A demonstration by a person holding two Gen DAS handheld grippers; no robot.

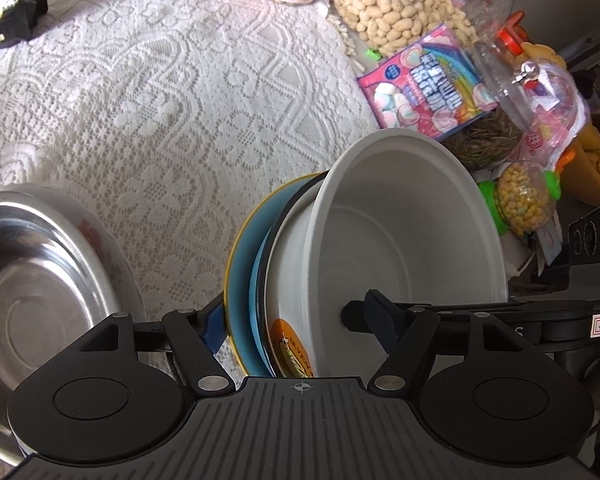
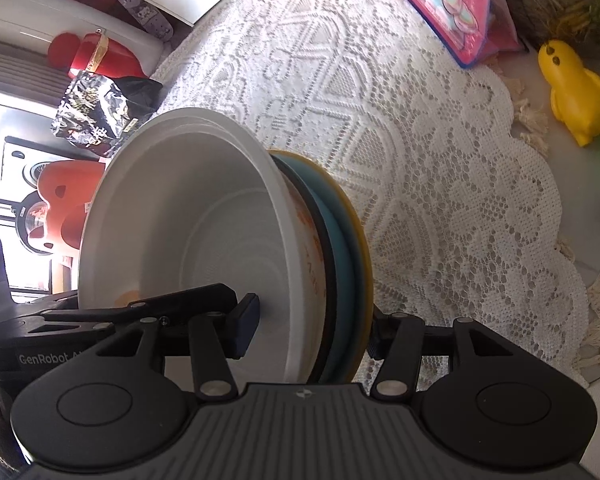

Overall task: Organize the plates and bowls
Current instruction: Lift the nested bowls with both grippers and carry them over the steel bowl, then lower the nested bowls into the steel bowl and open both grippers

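— Tablecloth (image 1: 148,92) lies under everything; our steel bowl (image 1: 32,280) is cut off at the frame's edge.
— We clamp the tilted stack, white bowl (image 1: 412,220) in blue plate (image 1: 240,280), with left gripper (image 1: 300,320) and right gripper (image 2: 312,328). The stack's bottom is hidden.

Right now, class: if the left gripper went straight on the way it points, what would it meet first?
Nothing new: the left gripper already straddles the stacked dishes, so the jaws would slide further along them, probably towards the lace tablecloth.
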